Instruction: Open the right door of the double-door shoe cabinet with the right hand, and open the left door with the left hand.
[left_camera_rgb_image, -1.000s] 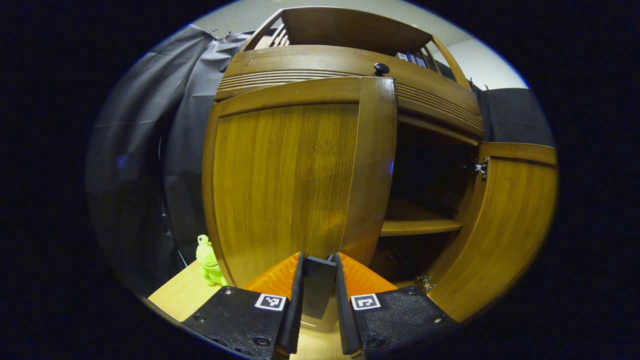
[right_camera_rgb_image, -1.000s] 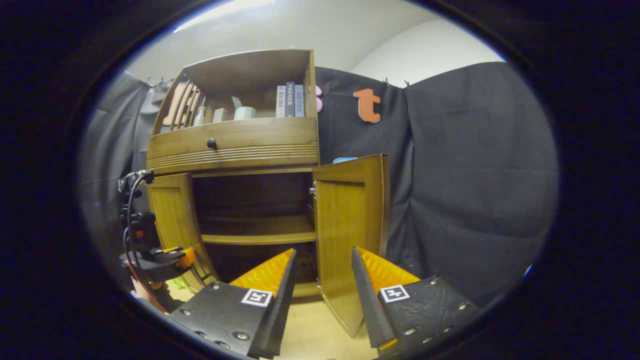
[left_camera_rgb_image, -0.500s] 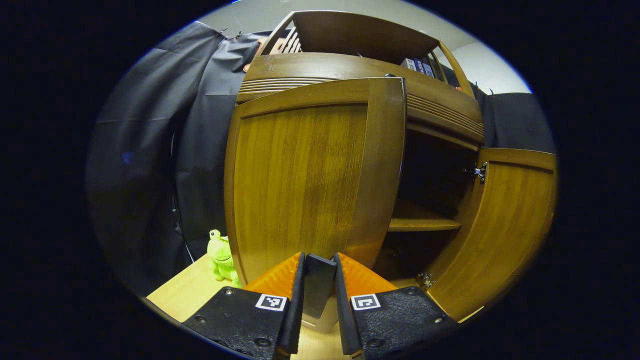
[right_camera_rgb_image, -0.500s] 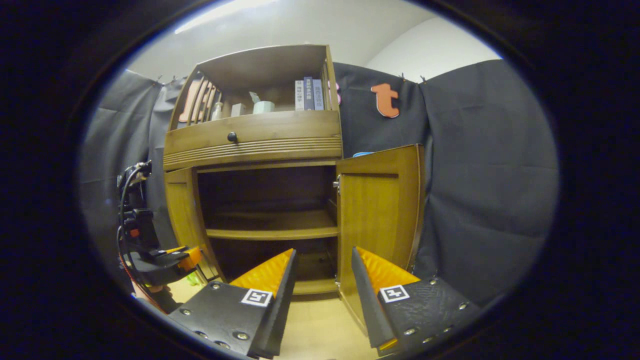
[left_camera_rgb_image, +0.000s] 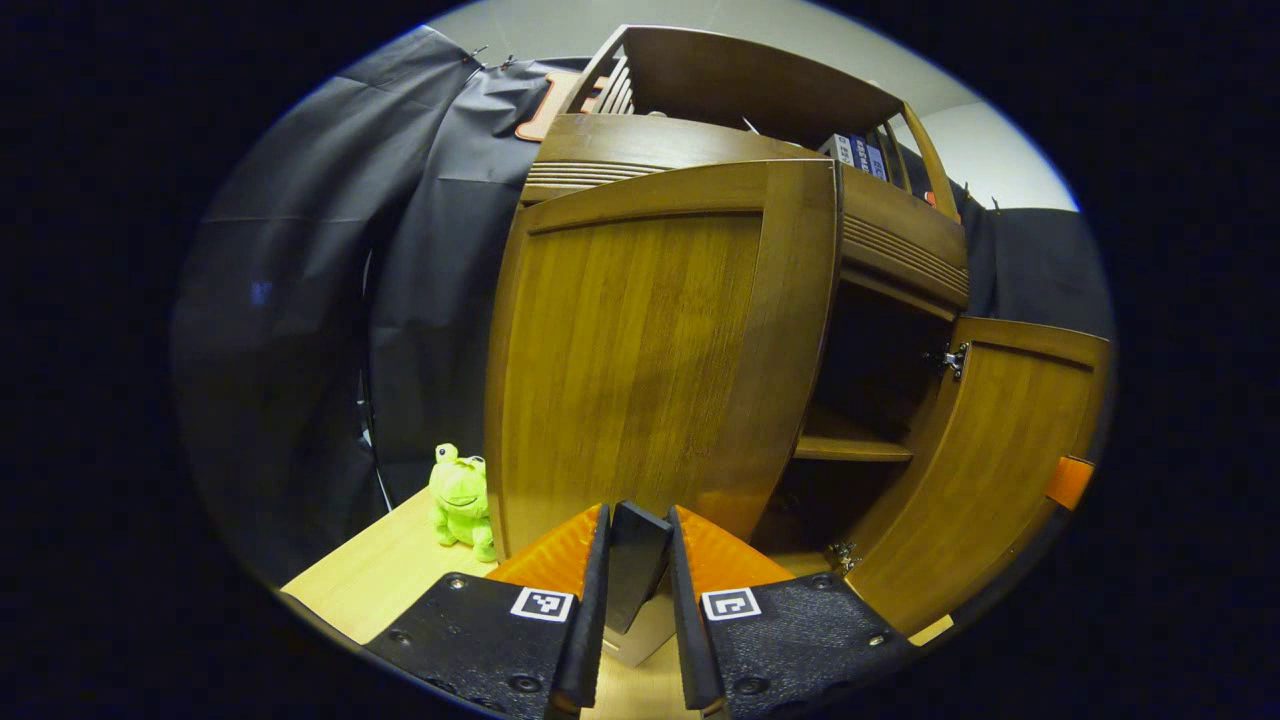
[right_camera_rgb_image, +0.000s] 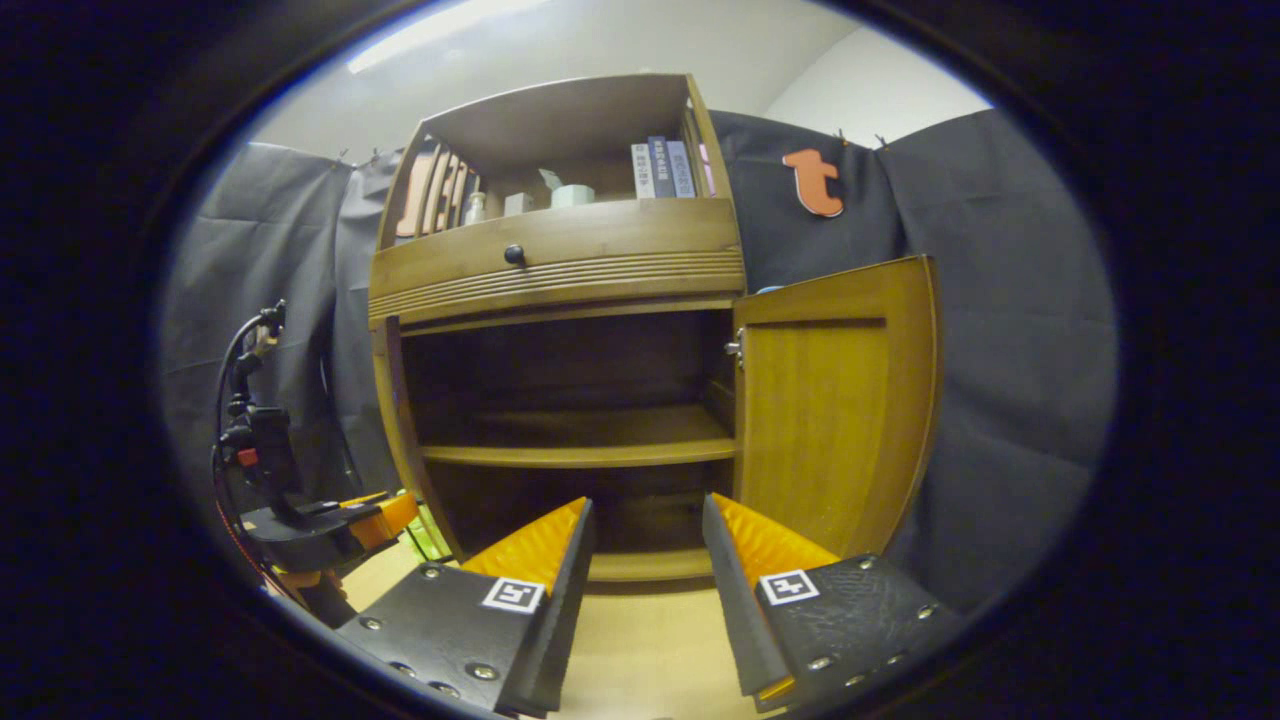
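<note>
The wooden shoe cabinet (right_camera_rgb_image: 560, 250) stands with both doors swung out. In the left gripper view, the left door (left_camera_rgb_image: 650, 350) rises just ahead, and my left gripper (left_camera_rgb_image: 637, 560) is shut on the dark handle (left_camera_rgb_image: 635, 565) at its lower edge. The right door (left_camera_rgb_image: 990, 450) hangs open on the far side. In the right gripper view, the left door (right_camera_rgb_image: 392, 420) is nearly edge-on, with the left gripper (right_camera_rgb_image: 320, 525) low beside it. The right door (right_camera_rgb_image: 835, 400) faces me. My right gripper (right_camera_rgb_image: 645, 560) is open and holds nothing, a short way back from the cabinet's opening.
A shelf (right_camera_rgb_image: 580, 450) crosses the dark inside of the cabinet. Above are a drawer with a round knob (right_camera_rgb_image: 514, 254) and a top shelf with books (right_camera_rgb_image: 660, 168). A green frog toy (left_camera_rgb_image: 460, 490) sits on the light wood floor left of the cabinet.
The left door has swung further out with my left gripper still shut on its handle. The right gripper stays open and now faces the cabinet's opening more squarely.
</note>
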